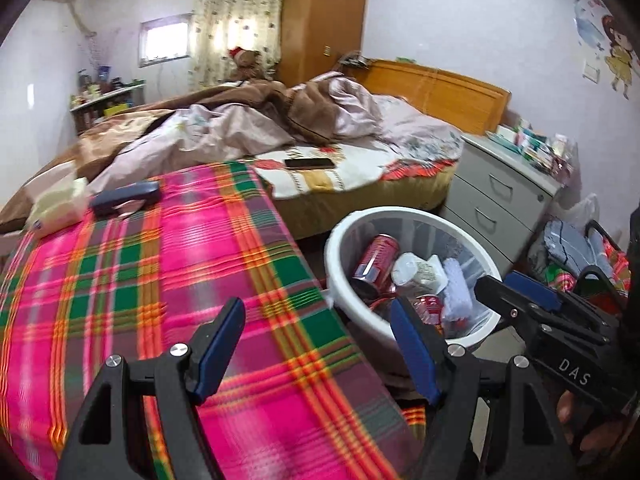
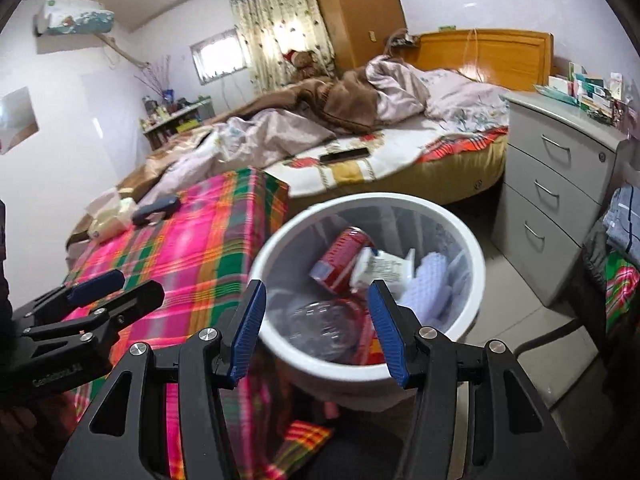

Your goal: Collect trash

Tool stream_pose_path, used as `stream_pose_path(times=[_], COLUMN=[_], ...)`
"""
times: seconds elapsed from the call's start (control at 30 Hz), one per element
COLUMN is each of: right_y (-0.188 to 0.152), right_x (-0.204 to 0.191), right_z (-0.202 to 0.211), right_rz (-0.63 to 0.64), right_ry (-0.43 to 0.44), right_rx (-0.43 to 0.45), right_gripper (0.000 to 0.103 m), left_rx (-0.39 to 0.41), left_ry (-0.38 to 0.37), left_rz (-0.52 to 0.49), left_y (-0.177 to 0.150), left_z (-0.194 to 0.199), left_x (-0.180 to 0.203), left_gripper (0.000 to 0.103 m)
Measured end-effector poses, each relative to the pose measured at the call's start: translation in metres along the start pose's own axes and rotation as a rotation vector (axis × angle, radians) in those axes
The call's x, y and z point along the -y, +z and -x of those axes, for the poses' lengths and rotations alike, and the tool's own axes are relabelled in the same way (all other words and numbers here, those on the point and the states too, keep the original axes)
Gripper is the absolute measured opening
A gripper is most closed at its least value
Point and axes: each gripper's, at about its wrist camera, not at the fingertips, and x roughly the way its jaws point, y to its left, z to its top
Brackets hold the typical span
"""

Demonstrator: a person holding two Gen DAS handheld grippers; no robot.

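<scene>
A white waste bin (image 1: 340,236) (image 2: 472,248) stands on the floor beside a plaid-covered surface (image 1: 160,280) (image 2: 192,232). Inside lie a red can (image 1: 376,258) (image 2: 344,252), a white crumpled wrapper (image 1: 420,272) (image 2: 380,268), a pale textured piece (image 2: 428,284) and a clear plastic item (image 2: 320,324). My left gripper (image 1: 316,344) is open and empty, over the plaid edge just left of the bin. My right gripper (image 2: 316,320) is open and empty, directly over the bin's near rim. Each gripper shows in the other's view: the right one (image 1: 520,292), the left one (image 2: 116,288).
A dark case (image 1: 124,198) (image 2: 156,208) and a pale tissue pack (image 1: 60,204) (image 2: 112,216) lie on the plaid far end. A bed with rumpled bedding and a phone (image 1: 310,163) (image 2: 344,155) lies behind. A grey drawer unit (image 1: 496,200) (image 2: 556,184) stands right; clothes (image 2: 624,216) are piled nearby.
</scene>
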Motion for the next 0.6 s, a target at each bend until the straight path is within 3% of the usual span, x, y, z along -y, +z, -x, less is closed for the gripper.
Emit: stream_pose_path(times=[0.33, 0.47, 0.6], right_y=[-0.021, -0.027, -0.032], right_x=[-0.025, -0.032, -0.037], right_z=[0.017, 0.021, 0.025], right_rz=[0.06, 0.078, 0.083], right_ry=[-0.013, -0.026, -0.02], right_rx=[0.067, 0.088, 0.103], right_gripper=[0.055, 0.055, 0.055], left_rx=[0.065, 0.082, 0.086], left_ry=[0.076, 0.163, 0.17], left_rz=[0.045, 0.04, 0.048], left_y=[-0.029, -0.038, -0.046], left_z=[0.034, 0.041, 0.045], left_x=[-0.021, -0.022, -0.026], left_gripper=[0.076, 0.076, 0.076])
